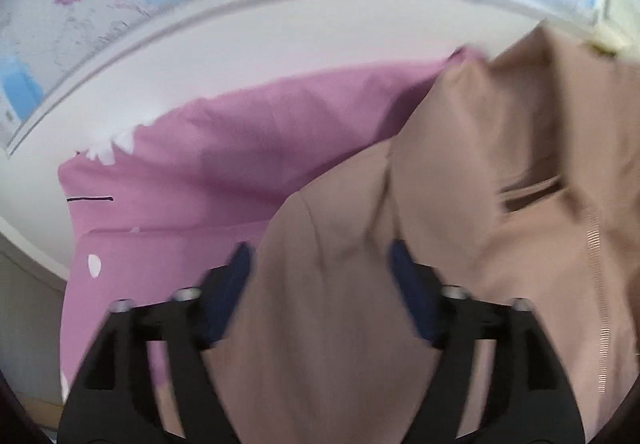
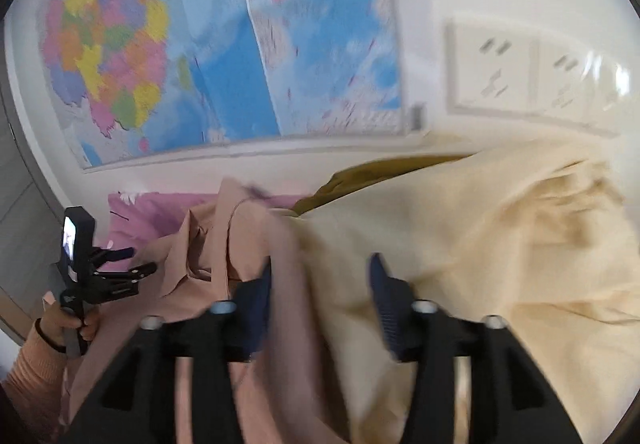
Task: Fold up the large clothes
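A tan garment (image 1: 480, 163) lies crumpled on a mauve cloth (image 1: 224, 147) with white spots. My left gripper (image 1: 320, 260) stands open just above the tan fabric, its pads clear of the cloth on both sides. In the right wrist view the tan garment (image 2: 208, 244) lies to the left of a cream garment (image 2: 500, 244). My right gripper (image 2: 320, 276) is open over the seam where the two meet. The left gripper (image 2: 140, 260) appears there at the far left, held by a hand (image 2: 68, 324) in a peach sleeve. Both views are motion-blurred.
An olive garment (image 2: 360, 175) peeks out behind the cream one. The white table (image 1: 240, 43) runs up to a wall with a coloured map (image 2: 160, 43) and wall sockets (image 2: 500, 71). The mauve cloth (image 2: 152, 211) reaches the table's left side.
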